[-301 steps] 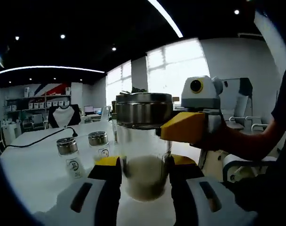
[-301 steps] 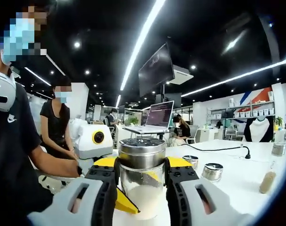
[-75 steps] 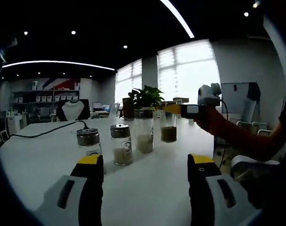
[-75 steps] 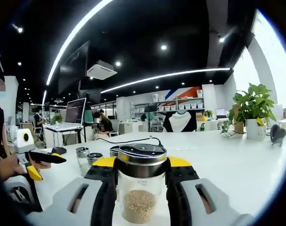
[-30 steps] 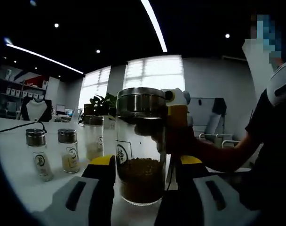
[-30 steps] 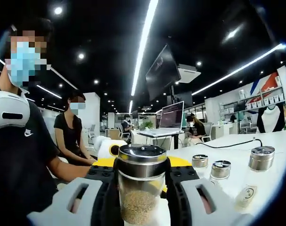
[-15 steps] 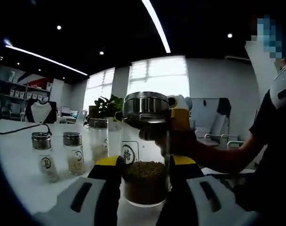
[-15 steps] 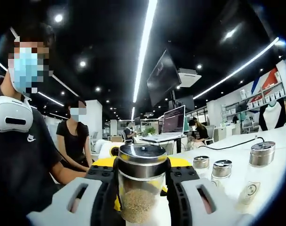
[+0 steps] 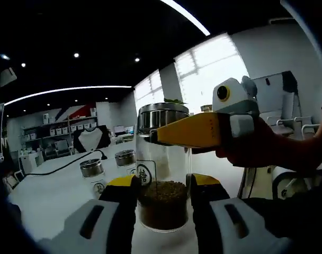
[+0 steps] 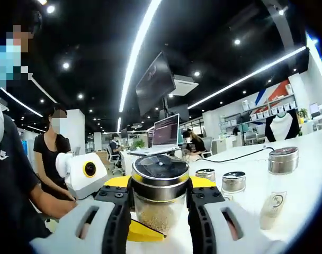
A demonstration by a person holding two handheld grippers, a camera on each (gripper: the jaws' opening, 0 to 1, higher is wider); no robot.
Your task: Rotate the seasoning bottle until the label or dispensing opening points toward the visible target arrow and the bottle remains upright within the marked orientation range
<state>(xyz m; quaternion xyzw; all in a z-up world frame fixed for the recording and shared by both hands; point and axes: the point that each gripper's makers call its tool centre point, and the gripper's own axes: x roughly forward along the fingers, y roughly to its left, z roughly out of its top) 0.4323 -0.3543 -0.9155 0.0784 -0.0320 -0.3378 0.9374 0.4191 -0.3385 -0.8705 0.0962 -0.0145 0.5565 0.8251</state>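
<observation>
A glass seasoning bottle (image 9: 161,185) with a steel lid and brown grains stands upright on the white table (image 9: 50,193). Its round label (image 9: 143,174) faces the left gripper view. My left gripper (image 9: 162,198) is shut on the bottle's lower body, yellow tips against both sides. My right gripper reaches in from the right, with its yellow jaw across the neck under the lid. In the right gripper view, the same bottle (image 10: 160,198) sits between my right gripper (image 10: 160,203), shut just below the steel lid. The left gripper's yellow fingertip (image 10: 142,231) shows low behind the bottle.
Two smaller steel-lidded bottles (image 9: 93,173) (image 9: 125,159) stand on the table left of the held one, near a black cable (image 9: 71,161). In the right gripper view, three bottles (image 10: 277,182) (image 10: 235,182) (image 10: 206,174) stand to the right. People (image 10: 50,151) are at the left.
The left gripper, open 2.5 s ago, closed on the bottle that the right gripper brought. Since half a second ago both views have swung round; both grippers keep their hold.
</observation>
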